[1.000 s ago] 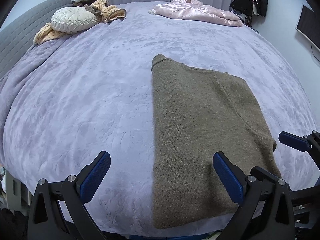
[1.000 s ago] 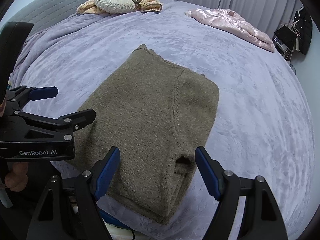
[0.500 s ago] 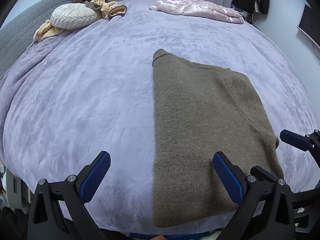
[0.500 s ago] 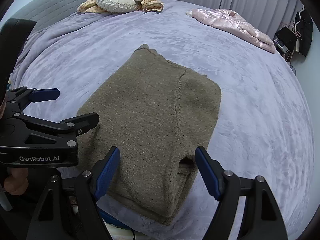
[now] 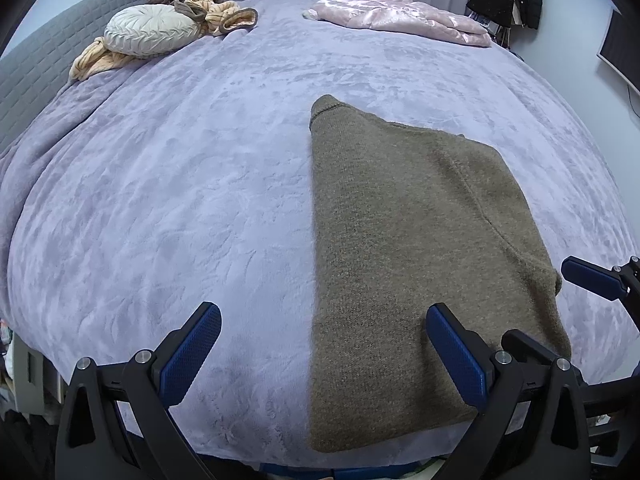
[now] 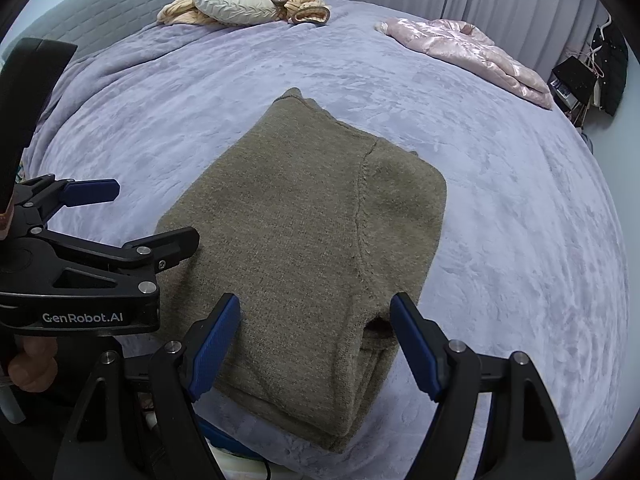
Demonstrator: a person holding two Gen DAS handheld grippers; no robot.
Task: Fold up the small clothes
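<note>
At the far left of the bed [image 5: 192,184], by the grey headboard [image 5: 36,64], a round cream cushion [image 5: 154,34] is resting on a rumpled tan garment [image 5: 224,14], well apart from the work. The left gripper [image 5: 320,354] is hovering over the bed's near edge with its fingers [image 5: 190,354] spread wide and gripping nothing. The olive knit sweater [image 5: 408,248], already folded into a long panel, is lying ahead and slightly right of it; its straight left edge is running between the two fingers, with the long axis pointing away toward the collar end. The right gripper [image 6: 316,346], fingers also wide and empty, is sitting nearer, directly over the sweater's near hem, where stacked layers are showing at the right corner. A likely next move is lifting that near hem and carrying it toward the collar, a judgement only. Far right, a pink quilted jacket [image 6: 472,54] is lying clear of that path, and nothing is blocking it.
</note>
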